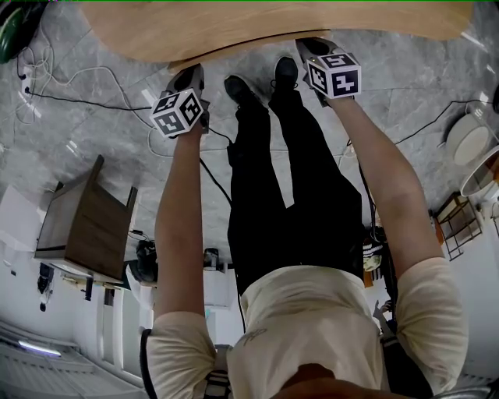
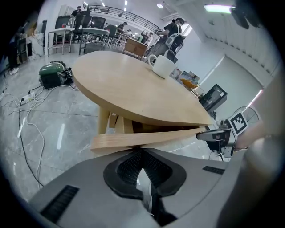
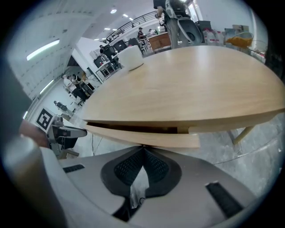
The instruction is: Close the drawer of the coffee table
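Drawer [image 2: 147, 139] sits under the coffee table [image 1: 273, 23] top, pulled partway out. It has a thin curved front of light wood with smooth grain, and there is a dark gap between the front and the top. In the head view the drawer [image 1: 226, 53] is a narrow strip at the near edge, and its inside is hidden. From the right gripper view the drawer front [image 3: 147, 137] ends in a square-cut corner.

Left hand-held gripper [image 2: 141, 150] is clenched with nothing between its jaws. The black ribbed pads meet at the tips, right at the drawer front's lower edge; whether they touch is hard to tell. Right hand-held gripper [image 3: 143, 148] is the same: jaws together, empty, tips at the drawer front. In the head view the left hand-held gripper [image 1: 189, 72] and the right hand-held gripper [image 1: 308, 45] are both at the table edge, well apart — one per side of the drawer. Each carries a marker cube.

The surface [image 2: 133, 89] is an oval of pale wood with a matte finish. One white mug [image 2: 162, 66] stands on its far part, small in the right gripper view [image 3: 131, 58]. Light wood legs [image 2: 104, 122] are partly hidden under the top.

Two black shoes [image 1: 242, 87] stand on the glossy grey marble floor [image 1: 93, 140], just beside the table. Cables [image 1: 70, 82] run loose across the floor. One dark wood cabinet [image 1: 86, 222] stands at the left. A green object [image 2: 52, 75] sits on the floor — too blurred to identify.
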### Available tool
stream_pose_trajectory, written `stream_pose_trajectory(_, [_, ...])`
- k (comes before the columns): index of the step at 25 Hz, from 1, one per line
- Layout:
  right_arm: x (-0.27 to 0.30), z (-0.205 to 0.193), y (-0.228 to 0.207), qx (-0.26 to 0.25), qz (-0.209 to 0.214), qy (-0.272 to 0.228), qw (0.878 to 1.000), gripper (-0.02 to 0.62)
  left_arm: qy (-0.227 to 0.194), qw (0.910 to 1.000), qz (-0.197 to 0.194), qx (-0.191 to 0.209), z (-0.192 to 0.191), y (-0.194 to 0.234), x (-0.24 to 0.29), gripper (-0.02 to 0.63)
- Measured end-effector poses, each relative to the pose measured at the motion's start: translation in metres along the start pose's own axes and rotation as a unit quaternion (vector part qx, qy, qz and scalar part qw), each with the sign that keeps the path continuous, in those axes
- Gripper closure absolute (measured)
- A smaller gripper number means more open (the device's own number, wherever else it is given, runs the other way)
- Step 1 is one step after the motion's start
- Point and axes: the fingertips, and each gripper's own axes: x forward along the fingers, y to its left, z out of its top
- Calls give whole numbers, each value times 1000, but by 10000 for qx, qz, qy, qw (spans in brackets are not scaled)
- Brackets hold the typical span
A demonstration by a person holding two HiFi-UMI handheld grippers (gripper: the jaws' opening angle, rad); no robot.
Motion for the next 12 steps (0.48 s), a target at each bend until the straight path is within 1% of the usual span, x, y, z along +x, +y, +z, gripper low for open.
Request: stream_pose_trajectory(12, [16, 19, -3, -11, -25, 25, 10000, 601, 120, 9999, -45, 17, 19, 15, 15, 601])
